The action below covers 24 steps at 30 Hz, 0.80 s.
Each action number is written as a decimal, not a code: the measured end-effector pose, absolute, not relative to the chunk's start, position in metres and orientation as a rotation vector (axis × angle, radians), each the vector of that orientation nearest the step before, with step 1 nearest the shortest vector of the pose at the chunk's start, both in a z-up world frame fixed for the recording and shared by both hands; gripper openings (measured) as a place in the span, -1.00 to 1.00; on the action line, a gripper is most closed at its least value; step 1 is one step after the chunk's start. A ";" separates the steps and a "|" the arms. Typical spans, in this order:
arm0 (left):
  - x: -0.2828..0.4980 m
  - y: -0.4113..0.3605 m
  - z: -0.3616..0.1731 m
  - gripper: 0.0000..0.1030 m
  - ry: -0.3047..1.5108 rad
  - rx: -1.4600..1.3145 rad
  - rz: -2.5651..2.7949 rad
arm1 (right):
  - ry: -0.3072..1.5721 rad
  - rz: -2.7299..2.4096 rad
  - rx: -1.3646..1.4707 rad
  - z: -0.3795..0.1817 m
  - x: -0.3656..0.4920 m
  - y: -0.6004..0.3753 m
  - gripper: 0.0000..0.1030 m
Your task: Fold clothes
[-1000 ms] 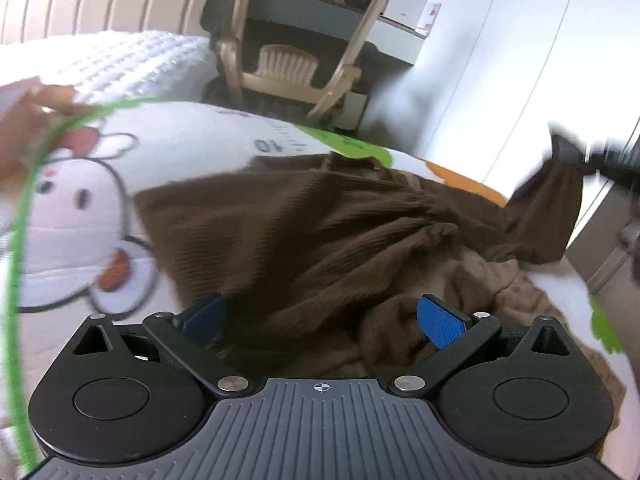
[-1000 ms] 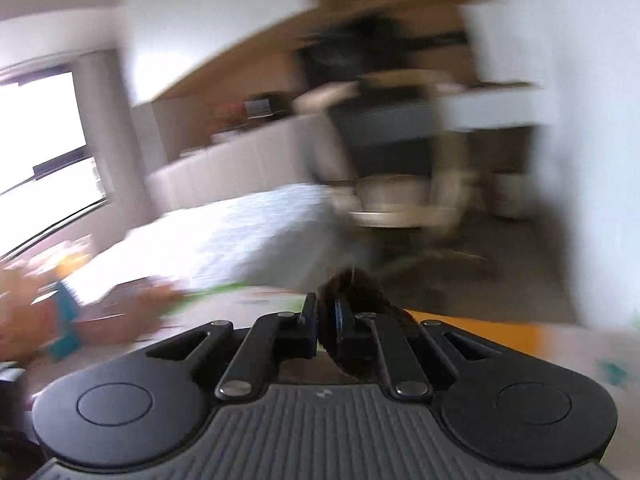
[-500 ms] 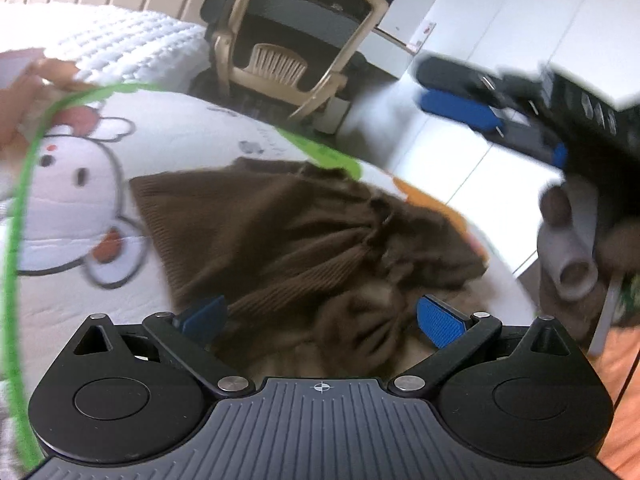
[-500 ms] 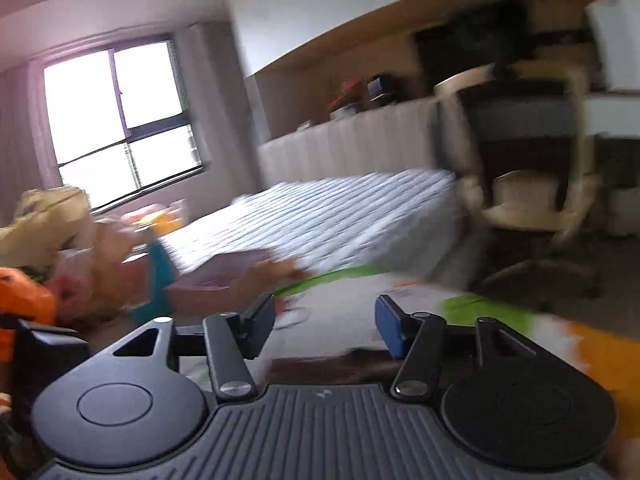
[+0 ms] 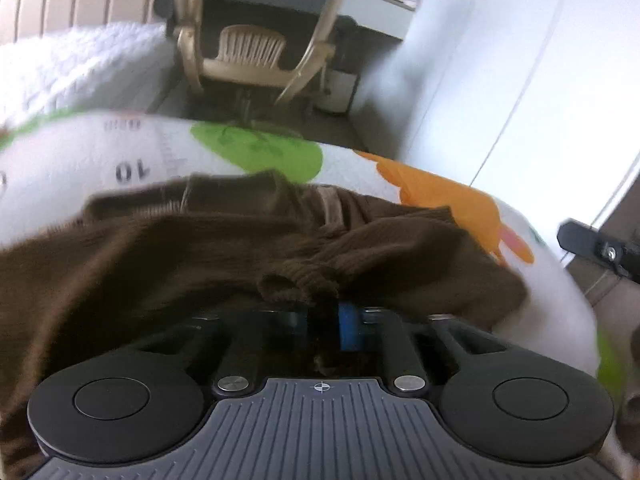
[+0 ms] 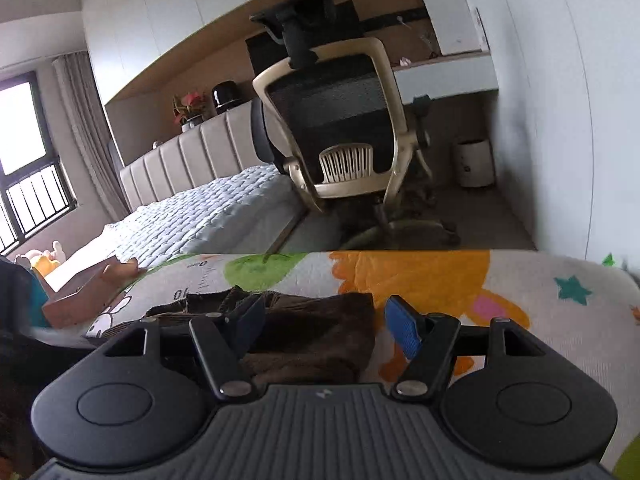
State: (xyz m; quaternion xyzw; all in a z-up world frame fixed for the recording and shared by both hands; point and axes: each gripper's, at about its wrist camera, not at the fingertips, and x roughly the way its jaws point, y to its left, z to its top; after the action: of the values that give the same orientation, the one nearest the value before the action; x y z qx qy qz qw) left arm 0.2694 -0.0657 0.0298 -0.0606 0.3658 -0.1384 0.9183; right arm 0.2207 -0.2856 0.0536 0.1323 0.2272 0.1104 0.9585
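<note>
Jaws of your left gripper [image 5: 332,322], apart a second ago, now pinch the brown sweater [image 5: 168,256]; your right gripper [image 6: 324,326] has let go and gapes, so the fold passes to the left.

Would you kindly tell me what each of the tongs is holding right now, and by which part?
The left tongs are shut on a bunched fold of the brown garment. The right tongs are open and hold nothing.

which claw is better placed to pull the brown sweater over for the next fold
Left, probably. The left claw is already shut on a bunched fold of the brown ribbed knit sweater, so it can drag now. The right claw is open, holding nothing.
</note>
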 end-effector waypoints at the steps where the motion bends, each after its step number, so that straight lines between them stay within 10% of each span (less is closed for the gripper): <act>1: 0.264 -0.062 0.040 -0.79 0.719 -0.103 -0.299 | 0.454 0.230 0.257 0.055 0.222 -0.284 0.31; 13: 0.218 0.083 0.032 -0.71 0.740 -0.125 -0.064 | 0.532 0.486 -0.015 0.070 0.273 -0.151 0.14; 18: 0.210 0.101 0.023 0.15 0.748 -0.153 -0.067 | 0.685 0.346 -0.276 0.028 0.303 -0.126 0.09; 24: 0.197 0.113 0.059 0.10 0.648 -0.192 -0.134 | 0.673 0.360 -0.168 0.040 0.308 -0.141 0.09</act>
State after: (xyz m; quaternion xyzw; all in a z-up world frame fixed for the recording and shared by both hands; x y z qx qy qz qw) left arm 0.1970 0.1130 0.0592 -0.0940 0.3174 -0.0657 0.9413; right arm 0.3084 -0.1412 0.0397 -0.0818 0.3278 0.1756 0.9247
